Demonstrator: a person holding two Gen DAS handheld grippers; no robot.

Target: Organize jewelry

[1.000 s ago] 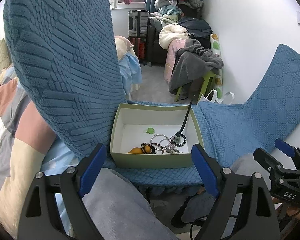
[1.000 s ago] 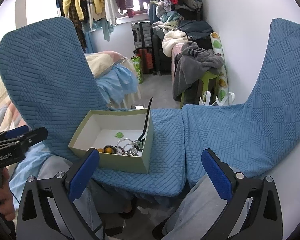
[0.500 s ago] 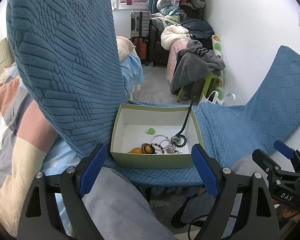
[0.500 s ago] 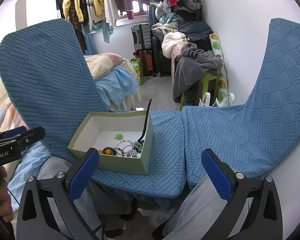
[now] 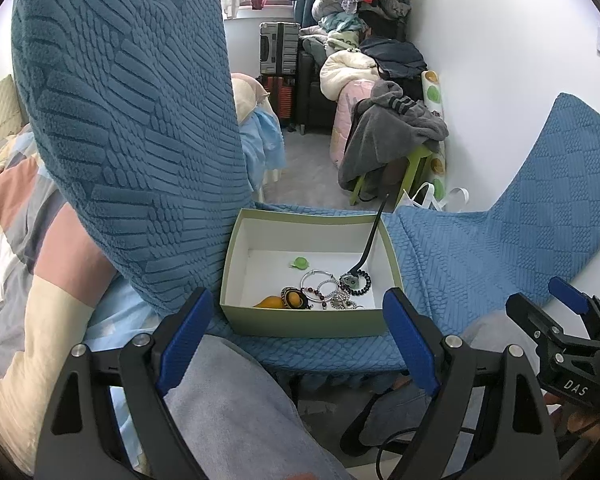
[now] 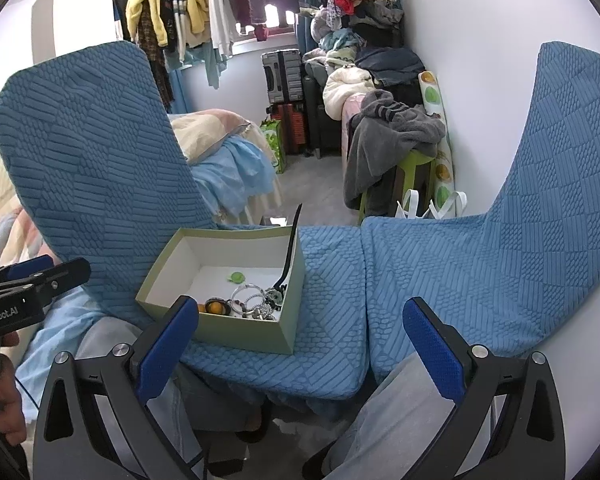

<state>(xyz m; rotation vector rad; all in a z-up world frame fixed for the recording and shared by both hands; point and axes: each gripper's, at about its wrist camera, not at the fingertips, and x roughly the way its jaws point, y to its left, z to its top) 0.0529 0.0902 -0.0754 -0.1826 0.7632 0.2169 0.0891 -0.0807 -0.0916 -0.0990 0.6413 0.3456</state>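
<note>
An open pale green box [image 5: 300, 322] with a white inside stands on a blue-covered chair seat [image 5: 440, 264]. In it lie silver bangles [image 5: 320, 280], a dark bead bracelet [image 5: 360, 282], amber and brown pieces [image 5: 284, 299], a small green piece [image 5: 299, 263] and a black strap [image 5: 374, 236] that leans on the right wall. My left gripper [image 5: 296, 338] is open and empty, just short of the box's front wall. The right gripper [image 6: 300, 348] is open and empty too, back from the box [image 6: 240, 332] and the jewelry [image 6: 252, 300], toward its right corner.
Two chairs in blue textured covers stand side by side, with tall backrests at the left [image 5: 132, 120] and right [image 6: 560, 184]. A person's grey-trousered legs [image 5: 240, 408] are under the grippers. A bed [image 6: 220, 152], hanging clothes [image 6: 188, 12] and heaped laundry [image 6: 388, 136] fill the room behind.
</note>
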